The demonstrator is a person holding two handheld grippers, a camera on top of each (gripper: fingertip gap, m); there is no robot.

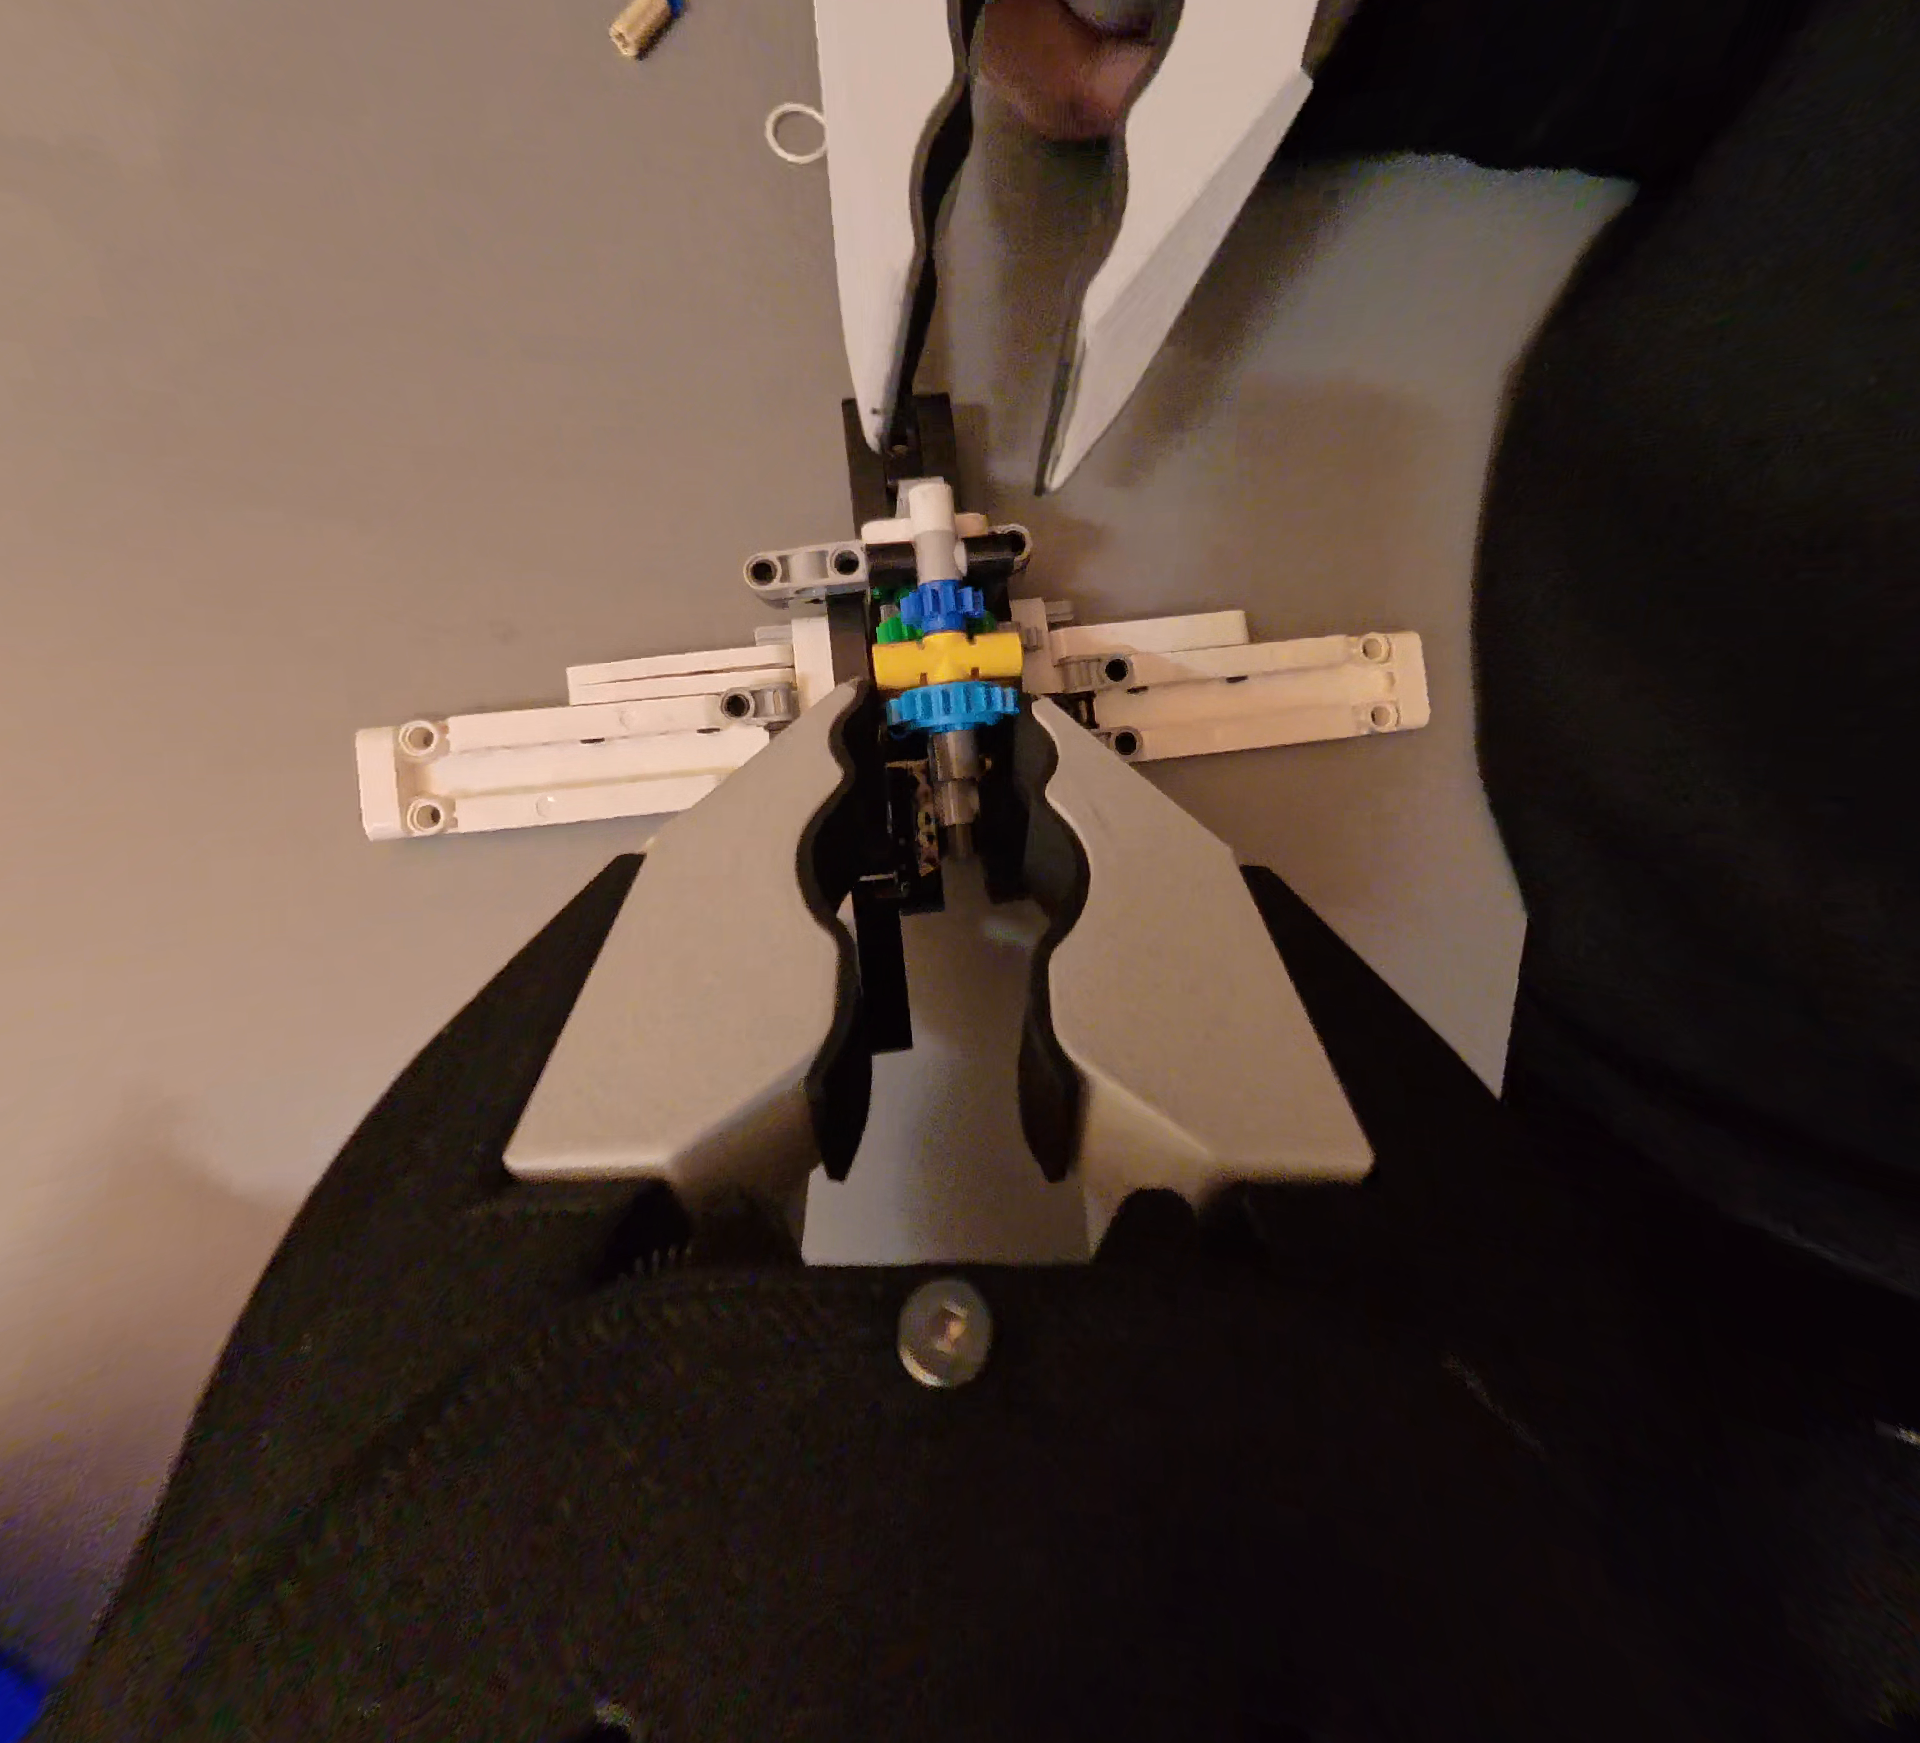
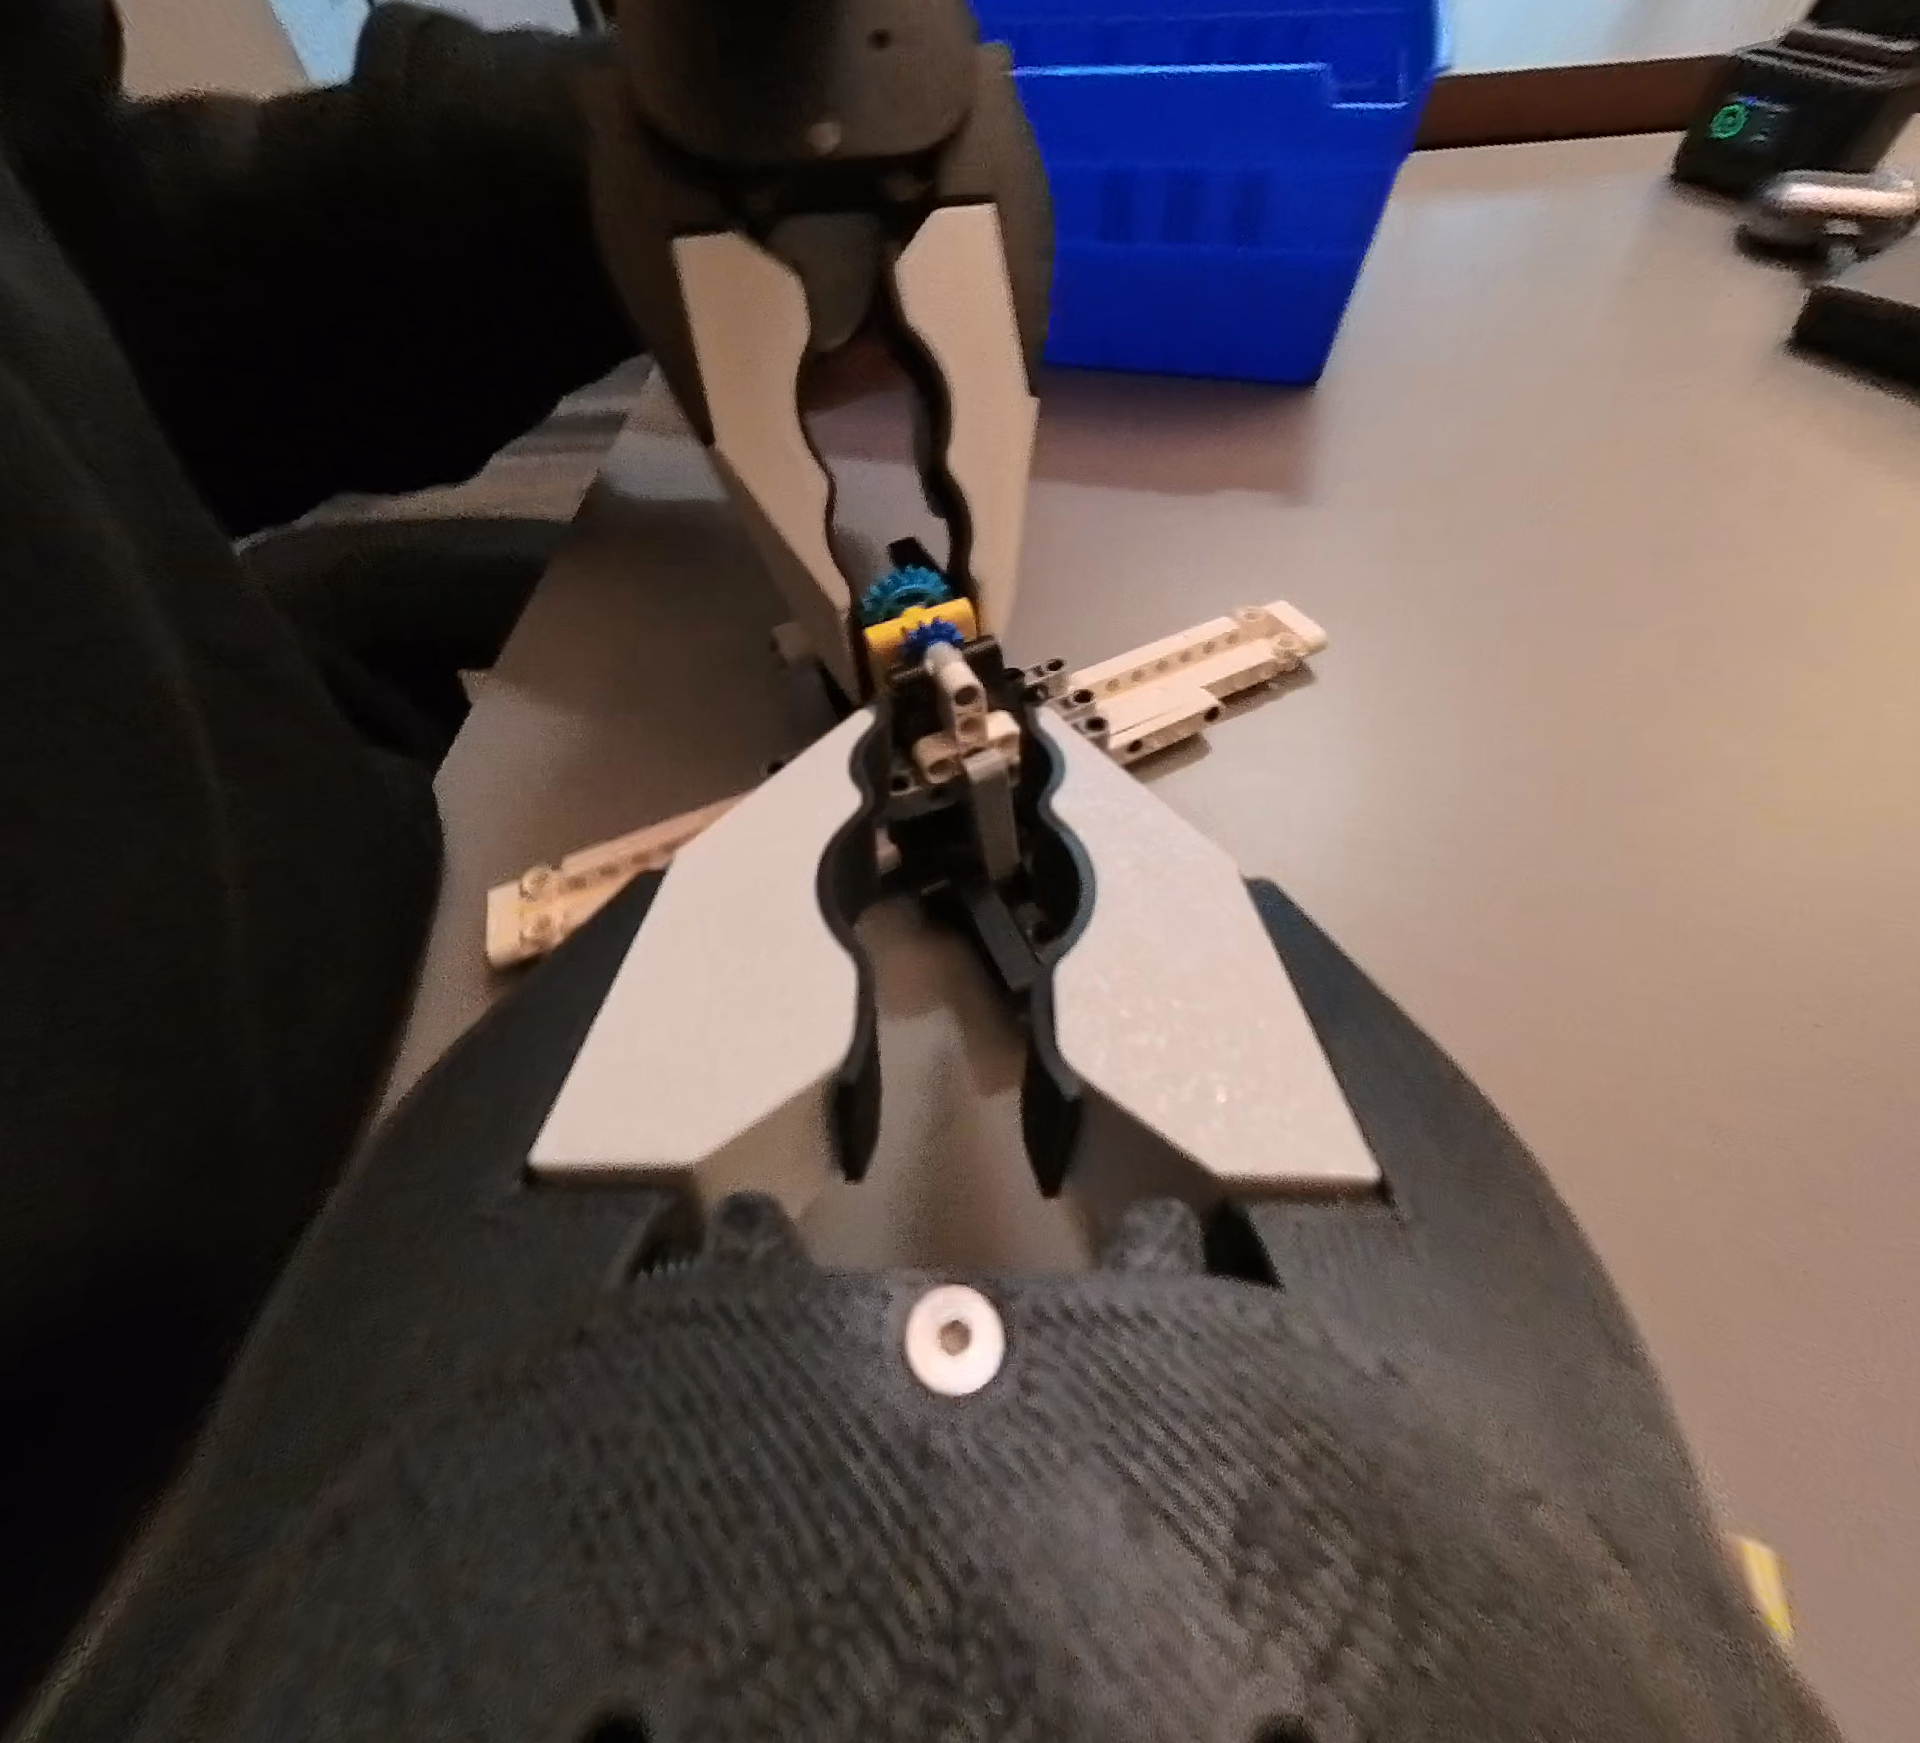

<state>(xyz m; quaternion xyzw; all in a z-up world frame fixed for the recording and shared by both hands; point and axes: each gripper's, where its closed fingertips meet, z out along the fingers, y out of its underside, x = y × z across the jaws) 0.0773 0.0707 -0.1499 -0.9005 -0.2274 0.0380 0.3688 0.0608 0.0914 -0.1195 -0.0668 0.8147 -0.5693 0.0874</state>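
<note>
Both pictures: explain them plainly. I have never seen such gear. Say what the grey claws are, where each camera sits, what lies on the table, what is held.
No robot: a person holds a two-fingered claw in each hand, each with a camera looking along its fingers. One picture comes from the left claw, the other from the right claw; each also shows the opposite claw. On the grey table lies a toy model of plastic pieces: white beams to both sides, a black middle with blue gears and a yellow block. The left claw's fingers press on that black middle. The right claw's fingers straddle the other end, one clear of it, gripping nothing. Nearby: a white ring, a small tan piece, a blue bin.
</note>
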